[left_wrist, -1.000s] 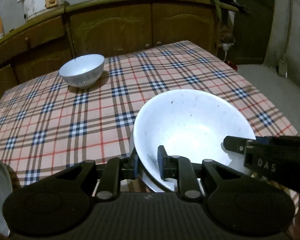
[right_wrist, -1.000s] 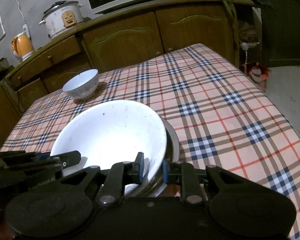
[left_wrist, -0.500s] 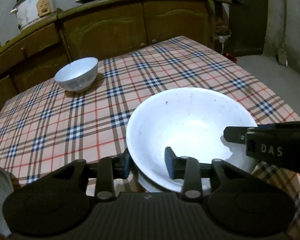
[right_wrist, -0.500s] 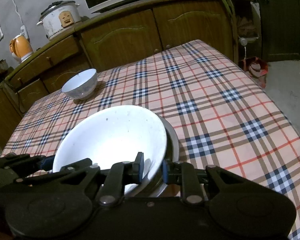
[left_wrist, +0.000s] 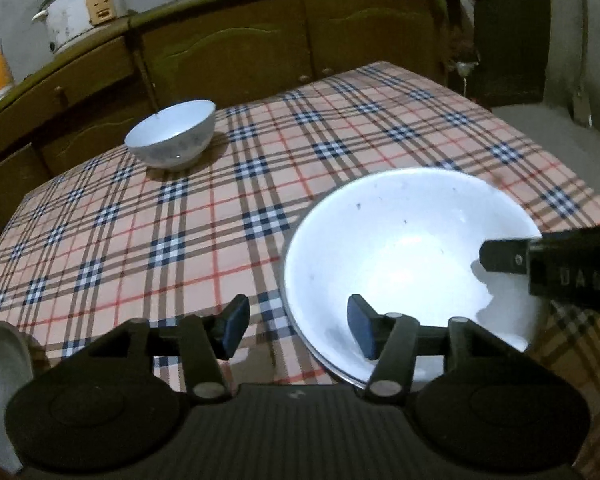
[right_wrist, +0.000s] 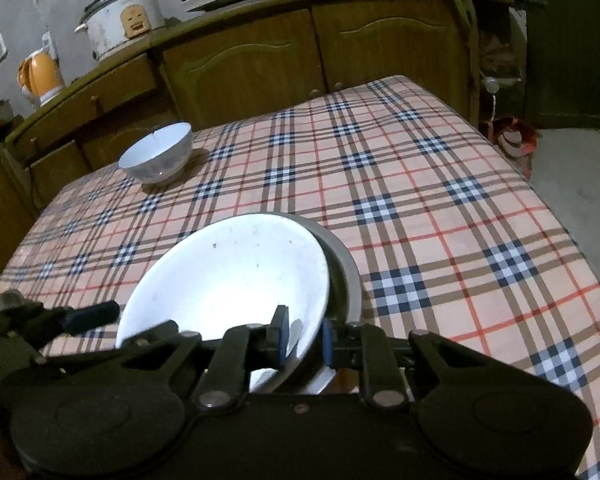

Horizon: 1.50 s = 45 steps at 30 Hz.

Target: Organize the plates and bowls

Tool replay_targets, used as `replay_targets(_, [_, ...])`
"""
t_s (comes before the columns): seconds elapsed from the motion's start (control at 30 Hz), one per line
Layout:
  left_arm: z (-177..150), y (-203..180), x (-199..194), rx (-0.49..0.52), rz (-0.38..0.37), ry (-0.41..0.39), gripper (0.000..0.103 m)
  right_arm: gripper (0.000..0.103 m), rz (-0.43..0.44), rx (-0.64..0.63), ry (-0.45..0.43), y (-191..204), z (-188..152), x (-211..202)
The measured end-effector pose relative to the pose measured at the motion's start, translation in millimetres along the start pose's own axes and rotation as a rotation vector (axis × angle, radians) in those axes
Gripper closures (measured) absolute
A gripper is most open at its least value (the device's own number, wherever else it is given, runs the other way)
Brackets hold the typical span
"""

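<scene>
Two handheld grippers attend one large white shallow bowl (left_wrist: pixel 412 256) on a table covered with a pink, navy and red plaid cloth (left_wrist: pixel 260 168).

Left gripper (left_wrist: pixel 298 326): jaws apart and opening. The bowl's near-left rim passes between the blue pads; the right pad (left_wrist: pixel 362 330) sits over the bowl's interior, the left pad (left_wrist: pixel 234 326) is outside it, over the cloth. Neither pad presses on the rim. In the right wrist view this gripper (right_wrist: pixel 94 314) shows at the lower left, just beside the bowl's left edge.

Right gripper (right_wrist: pixel 302 338): jaws drawn together, clamped on the large bowl's (right_wrist: pixel 228 276) near-right rim, one pad inside, one outside. From the left wrist view it (left_wrist: pixel 504 258) enters from the right, its tip over the bowl's right rim.

Large bowl: directly ahead of both grippers, tilted in the right wrist view, left side higher. It rests in or on a grey metal dish (right_wrist: pixel 342 268), whose rim shows past the bowl's right side. A white edge shows below the right gripper's pads; what it belongs to cannot be determined.

Small white ceramic bowl (left_wrist: pixel 171 134): upright on the cloth, far ahead and to the left of both grippers, well apart from the large bowl.

A curved grey metal object (left_wrist: pixel 0 368) appears at the extreme left of the left gripper, partly cut off.

Beyond the table: brown wooden cabinets (right_wrist: pixel 240 60) carrying a white rice cooker (right_wrist: pixel 122 20) and an orange kettle (right_wrist: pixel 40 74).
</scene>
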<state>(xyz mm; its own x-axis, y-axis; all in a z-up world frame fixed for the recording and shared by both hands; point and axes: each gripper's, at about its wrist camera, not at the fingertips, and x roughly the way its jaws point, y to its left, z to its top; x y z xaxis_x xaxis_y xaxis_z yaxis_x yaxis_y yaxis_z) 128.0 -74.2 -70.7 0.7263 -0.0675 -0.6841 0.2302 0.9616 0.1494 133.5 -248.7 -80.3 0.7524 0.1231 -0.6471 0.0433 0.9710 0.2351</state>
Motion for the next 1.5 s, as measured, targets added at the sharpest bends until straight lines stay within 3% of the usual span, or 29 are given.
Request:
replay_targets(0.2, [10.2, 15.0, -7.7, -0.105, -0.049, -0.017, 0.045, 0.076, -0.068, -0.081, -0.03, 10.1, 6.7, -5.8])
replay_targets(0.27, [13.5, 18.8, -10.0, -0.136, -0.059, -0.021, 0.044, 0.059, -0.12, -0.103, -0.063, 11.0, 9.8, -11.6])
replay_targets(0.3, [15.2, 21.2, -11.3, -0.152, -0.061, -0.021, 0.043, 0.058, -0.135, -0.108, -0.078, 10.3, 11.8, -14.3])
replay_targets(0.47, [23.9, 32.1, -17.5, -0.217, -0.074, -0.029, 0.042, 0.056, -0.086, -0.063, -0.113, 3.6, 24.5, -24.7])
replay_targets(0.53, [27.6, 37.5, -20.7, -0.236, -0.072, -0.032, 0.041, 0.05, -0.071, -0.061, -0.126, 7.5, 29.3, -28.2])
replay_targets(0.6, [31.1, 43.7, -24.5, -0.249, -0.062, -0.038, 0.04, 0.035, -0.055, -0.067, -0.143, 15.3, 34.3, -30.7])
replay_targets(0.77, [39.0, 61.0, -33.0, -0.268, -0.029, -0.06, 0.037, 0.023, -0.026, -0.067, -0.17, 36.9, 48.9, -30.5])
replay_targets(1.2, [51.6, 103.6, -32.0, -0.313, 0.033, -0.085, 0.035, 0.023, 0.057, -0.072, -0.122, 82.2, 77.9, -7.6])
replay_targets(1.5, [64.9, 139.6, -9.4, -0.354, 0.073, -0.071, 0.034, 0.023, 0.095, -0.089, -0.121, 104.3, 108.0, 19.4])
